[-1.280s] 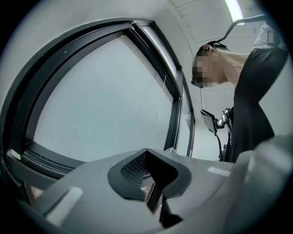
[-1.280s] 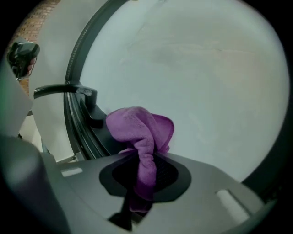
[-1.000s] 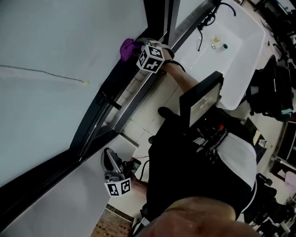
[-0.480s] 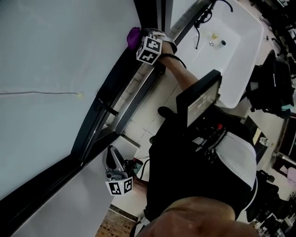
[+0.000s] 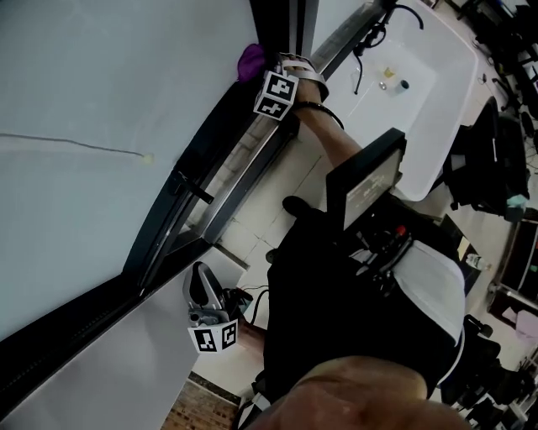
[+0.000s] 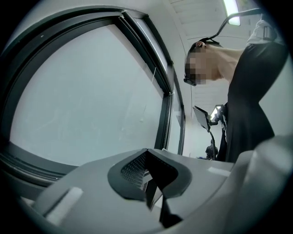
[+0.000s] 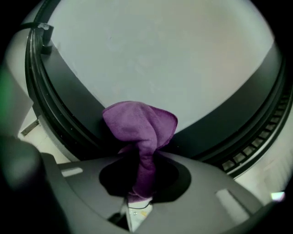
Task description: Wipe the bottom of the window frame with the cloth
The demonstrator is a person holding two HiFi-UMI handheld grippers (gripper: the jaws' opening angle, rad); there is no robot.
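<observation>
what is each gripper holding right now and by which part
The right gripper is shut on the purple cloth, pinching its gathered lower end; the rest puffs out beyond the jaws by the window frame. The left gripper is shut, holding nothing.

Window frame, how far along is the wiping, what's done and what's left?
Done: the right gripper is shut on the purple cloth. In hand: the cloth is bunched against the dark bottom rail of the window frame, near the upright post in the head view. Left: no wiped stretch can be told apart, so the rail's length toward the idle, shut left gripper may remain.
</observation>
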